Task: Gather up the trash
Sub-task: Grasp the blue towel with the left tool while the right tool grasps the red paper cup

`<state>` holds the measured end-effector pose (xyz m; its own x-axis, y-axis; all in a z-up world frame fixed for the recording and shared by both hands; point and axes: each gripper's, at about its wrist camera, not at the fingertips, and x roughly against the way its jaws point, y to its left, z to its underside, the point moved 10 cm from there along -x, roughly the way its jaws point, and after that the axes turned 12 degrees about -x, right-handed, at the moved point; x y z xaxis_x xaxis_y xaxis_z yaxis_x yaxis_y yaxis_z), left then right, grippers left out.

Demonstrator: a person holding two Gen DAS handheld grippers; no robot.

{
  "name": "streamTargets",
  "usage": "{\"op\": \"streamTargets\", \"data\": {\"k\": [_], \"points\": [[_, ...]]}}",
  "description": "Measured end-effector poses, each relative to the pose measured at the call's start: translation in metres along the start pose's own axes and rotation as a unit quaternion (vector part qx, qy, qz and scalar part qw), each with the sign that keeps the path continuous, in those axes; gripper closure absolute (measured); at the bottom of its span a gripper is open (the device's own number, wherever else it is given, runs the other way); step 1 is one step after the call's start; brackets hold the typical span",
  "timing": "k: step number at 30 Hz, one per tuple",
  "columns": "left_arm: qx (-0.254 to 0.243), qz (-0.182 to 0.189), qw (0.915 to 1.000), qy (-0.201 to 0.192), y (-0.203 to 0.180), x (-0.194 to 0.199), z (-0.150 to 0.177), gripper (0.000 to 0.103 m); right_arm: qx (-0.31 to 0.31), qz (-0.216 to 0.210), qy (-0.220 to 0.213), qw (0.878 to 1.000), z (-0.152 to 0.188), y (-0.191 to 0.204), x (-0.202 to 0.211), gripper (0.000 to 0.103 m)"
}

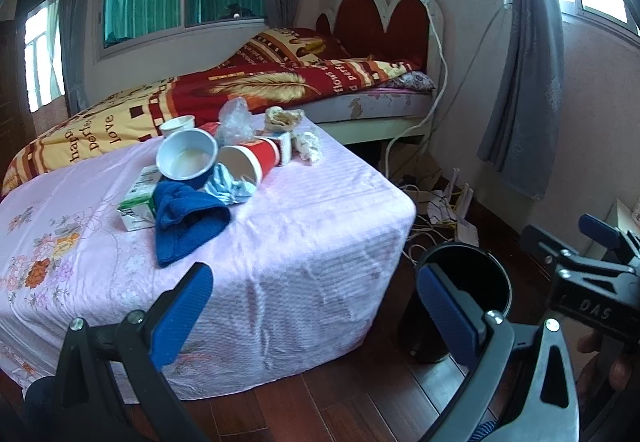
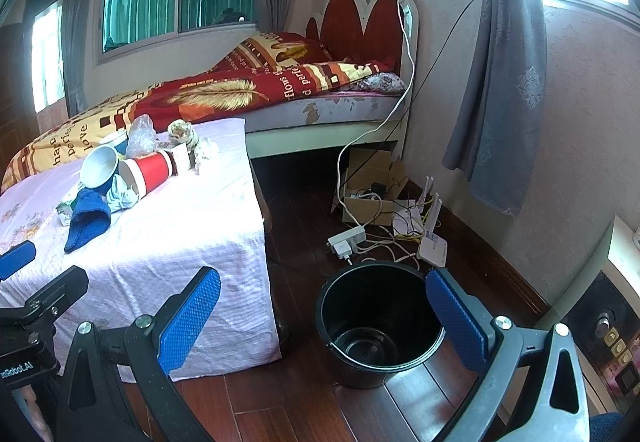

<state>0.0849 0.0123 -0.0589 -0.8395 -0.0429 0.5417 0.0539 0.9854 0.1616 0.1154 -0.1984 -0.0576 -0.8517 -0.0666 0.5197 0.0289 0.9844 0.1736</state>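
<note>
A pile of trash lies on the pink-clothed table (image 1: 304, 226): a tipped red paper cup (image 1: 250, 160), a white bowl (image 1: 186, 161), a green-white carton (image 1: 140, 200), crumpled plastic (image 1: 237, 122), tissue wads (image 1: 308, 146) and a blue cloth (image 1: 186, 226). The pile also shows in the right wrist view, with the red cup (image 2: 148, 172) and blue cloth (image 2: 86, 220). A black bin (image 2: 378, 326) stands on the floor right of the table and is empty. My left gripper (image 1: 316, 318) is open over the table's near corner. My right gripper (image 2: 324, 316) is open beside the bin.
A bed with a red and yellow quilt (image 1: 224, 90) stands behind the table. Cables, a power strip (image 2: 346, 240), a router (image 2: 430, 242) and a cardboard box (image 2: 372, 182) lie on the wooden floor by the wall. Grey curtains (image 2: 500, 82) hang at right.
</note>
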Motion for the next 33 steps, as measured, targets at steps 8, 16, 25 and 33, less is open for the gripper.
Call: {"op": "streamTargets", "data": {"k": [8, 16, 25, 33], "points": [[0.012, -0.038, 0.9991, 0.014, 0.045, -0.017, 0.008, 0.000, 0.041, -0.027, -0.047, 0.998, -0.008, 0.026, -0.008, 0.000], [0.066, -0.054, 0.9957, 0.037, 0.105, -0.041, 0.025, 0.000, 0.043, -0.067, 0.058, 0.995, 0.008, 0.060, -0.055, 0.000], [0.097, -0.041, 0.9937, 0.037, 0.129, -0.080, 0.017, 0.009, 0.086, -0.105, 0.051, 0.989, -0.006, 0.116, -0.081, 0.000], [0.117, -0.038, 0.9912, 0.050, 0.136, -0.115, 0.015, 0.017, 0.081, -0.118, 0.068, 0.987, -0.021, 0.139, -0.135, 0.016]]}}
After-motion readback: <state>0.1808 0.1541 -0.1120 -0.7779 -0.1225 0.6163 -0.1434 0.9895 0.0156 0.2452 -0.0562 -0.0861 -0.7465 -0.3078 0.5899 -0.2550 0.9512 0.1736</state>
